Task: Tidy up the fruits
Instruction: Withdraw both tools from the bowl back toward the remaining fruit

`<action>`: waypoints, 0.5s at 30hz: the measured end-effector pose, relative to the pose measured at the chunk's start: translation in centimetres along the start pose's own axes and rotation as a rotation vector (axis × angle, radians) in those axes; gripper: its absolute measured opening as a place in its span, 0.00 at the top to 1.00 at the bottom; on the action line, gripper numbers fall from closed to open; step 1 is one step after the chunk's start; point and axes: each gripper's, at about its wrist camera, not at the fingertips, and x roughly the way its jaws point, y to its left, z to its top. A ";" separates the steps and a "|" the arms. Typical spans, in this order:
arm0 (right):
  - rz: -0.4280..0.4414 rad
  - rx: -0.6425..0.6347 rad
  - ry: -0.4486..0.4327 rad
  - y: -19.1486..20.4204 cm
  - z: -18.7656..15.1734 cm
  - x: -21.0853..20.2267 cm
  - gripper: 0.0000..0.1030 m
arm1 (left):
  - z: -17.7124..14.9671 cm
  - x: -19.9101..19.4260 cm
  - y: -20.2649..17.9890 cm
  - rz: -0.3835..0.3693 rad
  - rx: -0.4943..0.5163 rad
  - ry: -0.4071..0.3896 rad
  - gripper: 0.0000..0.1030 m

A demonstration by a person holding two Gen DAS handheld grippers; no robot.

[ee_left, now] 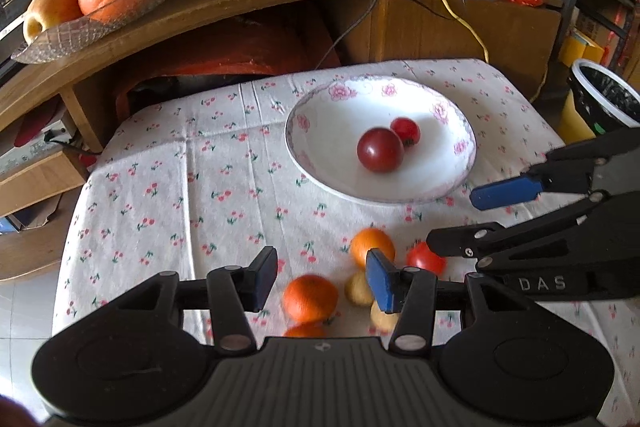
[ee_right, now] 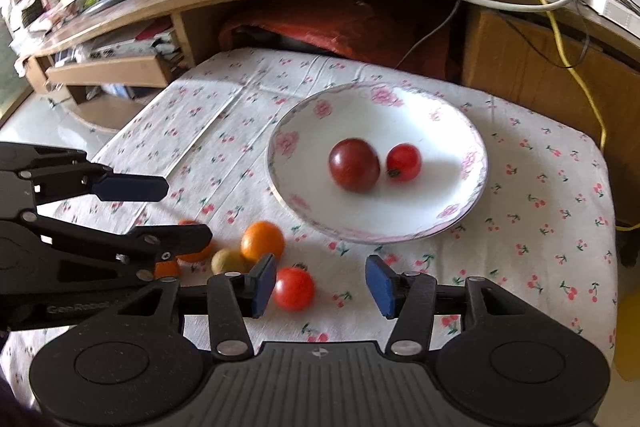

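Right gripper (ee_right: 320, 285): jaws apart, empty, near red tomato (ee_right: 293, 287). Centre, close gently; plate (ee_right: 474, 187) far. Left gripper (ee_left: 322, 281): apart, seemingly empty.

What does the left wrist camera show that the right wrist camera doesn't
Only the left wrist view shows the black bin beyond the table's far right corner, and the right hand-held gripper from the side.

Only the right wrist view shows the left hand-held gripper from the side and the open drawer at left.

Both show the floral plate holding two tomatoes, loose fruit on the cherry-print cloth, and the glass fruit dish on the shelf.
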 end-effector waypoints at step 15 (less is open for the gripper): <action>0.003 -0.047 0.070 0.6 -1.3 1.7 0.55 | -3.8 0.1 1.5 -0.014 0.041 0.067 0.45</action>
